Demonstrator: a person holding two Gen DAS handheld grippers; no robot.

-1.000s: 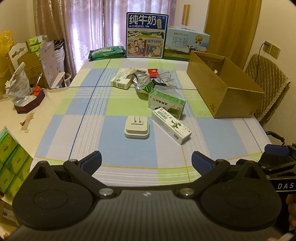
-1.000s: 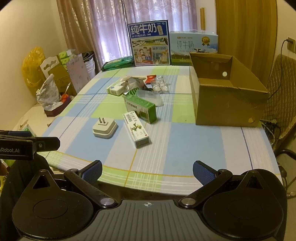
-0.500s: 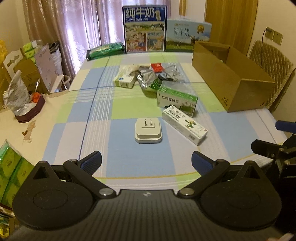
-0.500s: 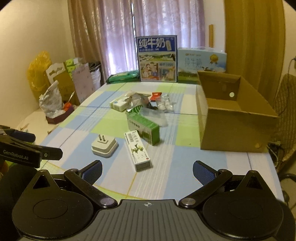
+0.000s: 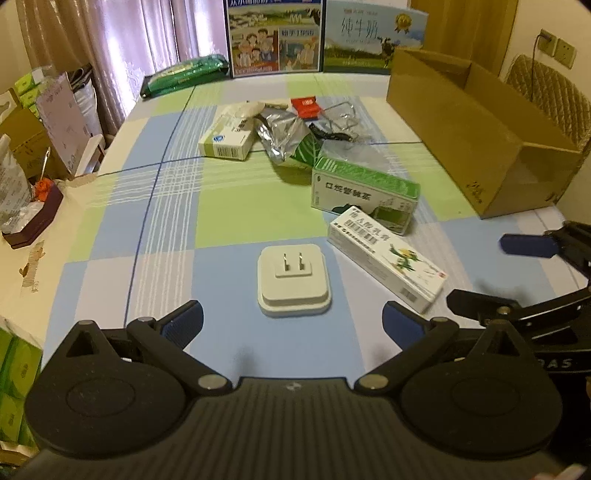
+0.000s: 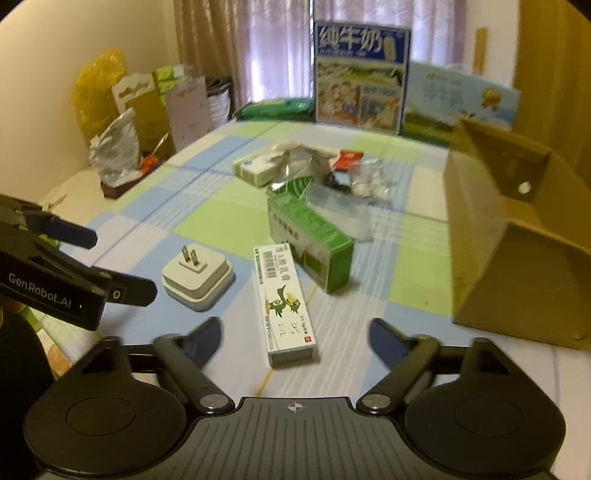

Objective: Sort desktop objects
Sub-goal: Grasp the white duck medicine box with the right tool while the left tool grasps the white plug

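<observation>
A white plug adapter (image 5: 293,282) lies prongs up on the checked tablecloth, just ahead of my open left gripper (image 5: 293,325). To its right lies a long white medicine box (image 5: 386,260), and behind that a green box (image 5: 364,192). In the right wrist view the long white box (image 6: 286,302) sits straight ahead of my open right gripper (image 6: 295,339), the plug adapter (image 6: 197,277) to its left, the green box (image 6: 308,240) beyond. Farther back are a white-green box (image 5: 229,138), a foil pouch (image 5: 286,138), a red packet (image 5: 304,107) and clear bags (image 6: 364,181). Nothing is held.
An open cardboard box (image 5: 476,133) stands on the table's right side. Milk cartons (image 5: 273,35) and a green pack (image 5: 184,74) line the far edge. A chair (image 5: 550,88) is behind the box. Clutter and bags (image 6: 118,155) fill the left side.
Both grippers have moved forward and lower over the table; the plug adapter and the long white box now lie much closer. Each gripper shows further into the other's view.
</observation>
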